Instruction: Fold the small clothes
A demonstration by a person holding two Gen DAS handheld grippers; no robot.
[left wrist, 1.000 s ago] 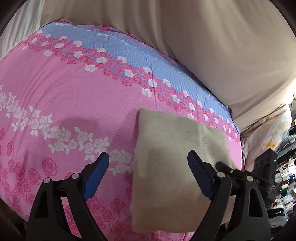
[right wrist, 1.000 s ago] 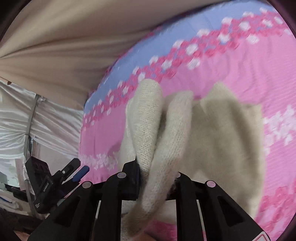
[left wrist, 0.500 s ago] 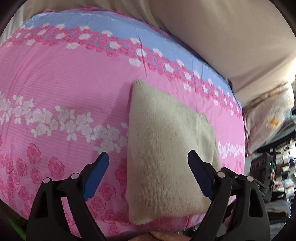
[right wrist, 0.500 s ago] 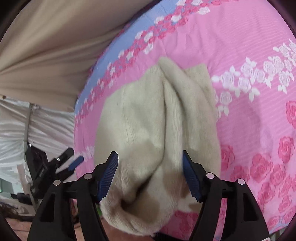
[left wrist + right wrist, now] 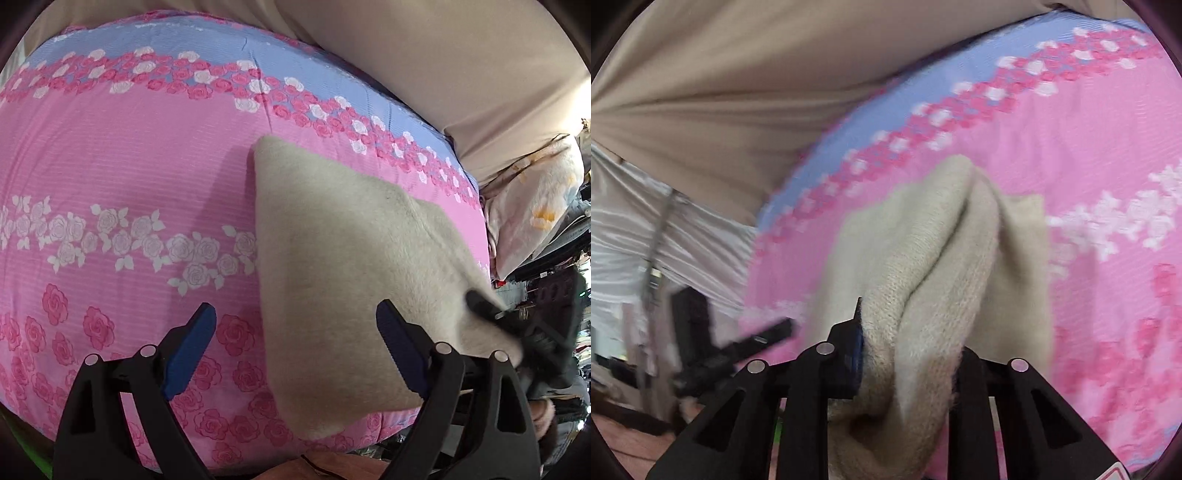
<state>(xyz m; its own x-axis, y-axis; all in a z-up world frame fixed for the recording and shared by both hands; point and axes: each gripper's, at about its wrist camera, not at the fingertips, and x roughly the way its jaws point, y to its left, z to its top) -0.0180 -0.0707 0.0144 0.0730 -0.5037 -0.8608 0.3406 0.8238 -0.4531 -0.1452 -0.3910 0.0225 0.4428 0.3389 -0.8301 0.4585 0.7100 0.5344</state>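
Note:
A folded beige knit garment [image 5: 343, 258] lies on the pink flowered bedspread [image 5: 129, 177], near the bed's right front corner. My left gripper [image 5: 295, 347] is open and empty, just above the garment's near left edge. My right gripper [image 5: 908, 350] is shut on the garment's [image 5: 923, 266] near edge, which bunches up in a thick fold between the jaws. In the left wrist view the right gripper [image 5: 517, 328] shows at the garment's right corner. In the right wrist view the left gripper [image 5: 738, 350] is a dark blur at the left.
A tan curtain or sheet [image 5: 443, 55] hangs behind the bed. A pale printed pillow [image 5: 532, 206] lies past the bed's right end, with clutter beyond it. White satin fabric [image 5: 646, 229] hangs at the left in the right wrist view.
My right gripper was shut on the garment, opened half a second ago, and has shut on its near edge again, lifting it. My left gripper stays open, hovering over the garment.

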